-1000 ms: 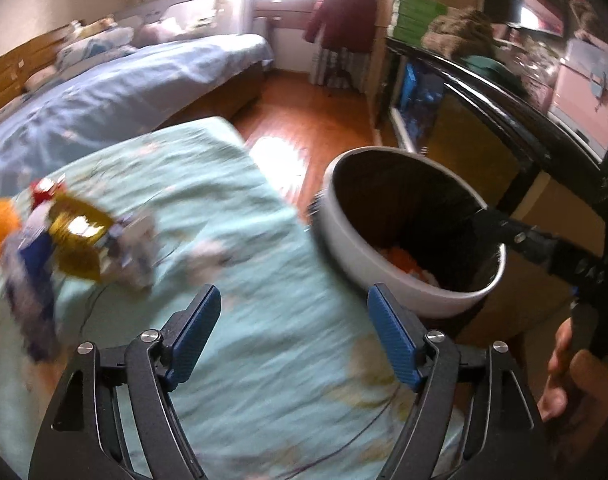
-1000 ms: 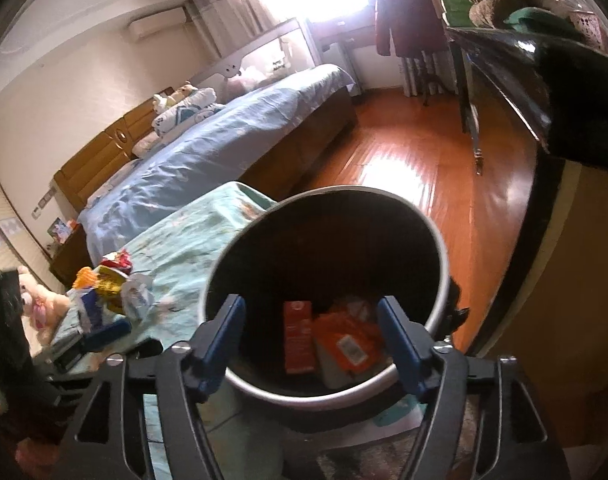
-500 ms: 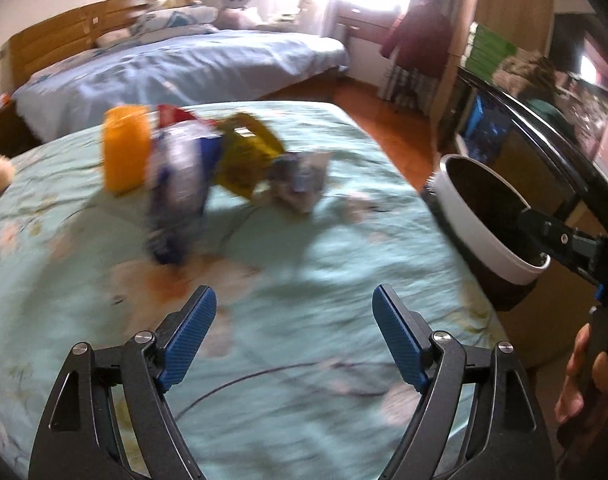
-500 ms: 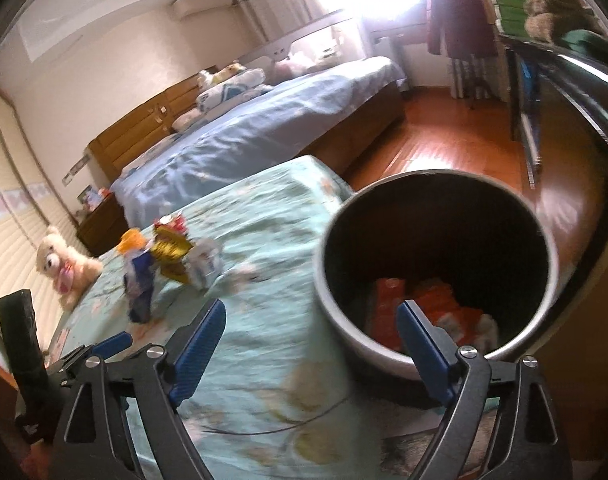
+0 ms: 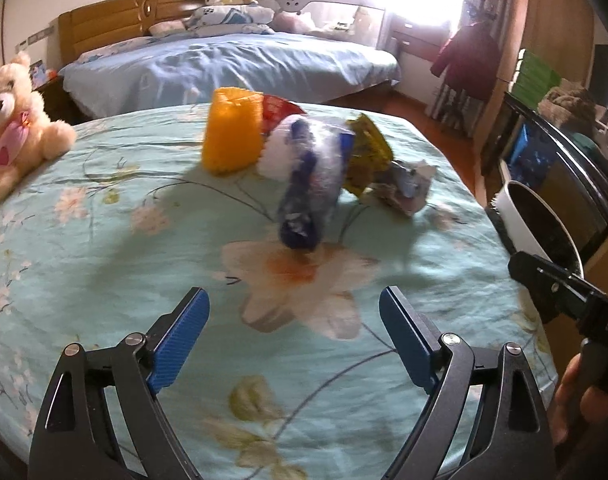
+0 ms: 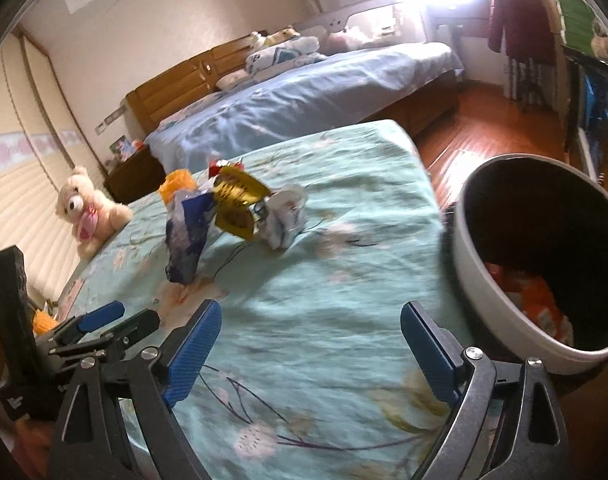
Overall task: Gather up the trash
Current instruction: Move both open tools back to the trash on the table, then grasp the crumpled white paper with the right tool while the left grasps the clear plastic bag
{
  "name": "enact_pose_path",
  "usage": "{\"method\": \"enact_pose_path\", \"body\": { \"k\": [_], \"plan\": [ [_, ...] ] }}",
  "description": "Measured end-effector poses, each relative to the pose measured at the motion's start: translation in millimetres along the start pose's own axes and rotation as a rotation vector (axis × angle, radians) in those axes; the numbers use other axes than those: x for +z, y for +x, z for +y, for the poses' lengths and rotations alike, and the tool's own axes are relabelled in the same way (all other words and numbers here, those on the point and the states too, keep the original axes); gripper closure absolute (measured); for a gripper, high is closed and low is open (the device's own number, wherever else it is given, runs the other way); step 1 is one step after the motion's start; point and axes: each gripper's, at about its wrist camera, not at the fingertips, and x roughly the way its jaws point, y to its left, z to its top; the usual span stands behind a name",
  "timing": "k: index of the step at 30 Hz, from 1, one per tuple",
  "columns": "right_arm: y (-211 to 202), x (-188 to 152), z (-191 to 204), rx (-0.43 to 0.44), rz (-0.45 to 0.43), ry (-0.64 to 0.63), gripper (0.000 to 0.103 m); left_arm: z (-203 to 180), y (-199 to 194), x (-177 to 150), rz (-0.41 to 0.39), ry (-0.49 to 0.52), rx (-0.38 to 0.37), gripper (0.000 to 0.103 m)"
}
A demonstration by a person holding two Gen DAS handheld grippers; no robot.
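Observation:
A pile of trash lies on the teal floral bedspread [image 5: 104, 216]: a blue-and-white plastic wrapper [image 5: 309, 188], an orange cup [image 5: 232, 134], a yellow packet [image 5: 365, 158], a red wrapper [image 5: 278, 110] and a crumpled grey wrapper [image 5: 409, 190]. My left gripper [image 5: 294, 336] is open and empty, short of the blue wrapper. My right gripper [image 6: 309, 354] is open and empty above the bedspread [image 6: 343, 280]; the pile, with its blue wrapper [image 6: 188, 236] and yellow packet [image 6: 238, 200], lies ahead to its left. The white bin [image 6: 483, 280] with orange trash inside stands at its right.
A teddy bear [image 5: 12, 132] sits at the bed's left edge. A second bed with blue sheets [image 5: 232, 64] lies beyond. A dark cabinet [image 5: 563, 168] stands right of the bin [image 5: 519, 224]. The wooden floor [image 6: 483, 140] shows between the beds.
Both grippers have swung left, away from the bin, and now face the trash pile. The pile is closer and more central in the left wrist view. Both grippers stay open.

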Motion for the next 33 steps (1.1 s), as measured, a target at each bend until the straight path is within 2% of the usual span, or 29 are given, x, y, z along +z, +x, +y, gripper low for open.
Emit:
{"method": "enact_pose_path", "body": {
  "k": [10,20,22,25,26,28,29,30,33],
  "plan": [
    [33,13,6,0.020,0.037,-0.013,0.011,17,14,13,0.017,-0.021,0.016,0.014],
    [68,37,8,0.042,0.055,-0.020,0.013,16,38,38,0.018,-0.015,0.013,0.014],
    [75,41,9,0.042,0.059,-0.023,0.017,14,43,41,0.020,-0.011,0.002,0.014],
    [88,48,6,0.037,0.070,-0.014,0.030,10,51,46,0.029,-0.007,-0.029,0.014],
    [91,49,6,0.035,0.073,-0.010,0.036,8,53,47,0.029,-0.002,-0.036,0.017],
    [98,51,5,0.031,0.083,-0.004,0.049,4,57,48,0.038,0.012,-0.049,0.034],
    [100,51,4,0.031,0.089,-0.003,0.063,2,59,48,0.049,0.019,-0.063,0.055],
    [102,50,5,0.036,0.095,-0.001,0.077,0,61,47,0.059,0.027,-0.082,0.067],
    [95,45,7,0.040,0.083,-0.015,0.086,-2,55,45,0.038,0.041,-0.078,0.069]
  ]
}}
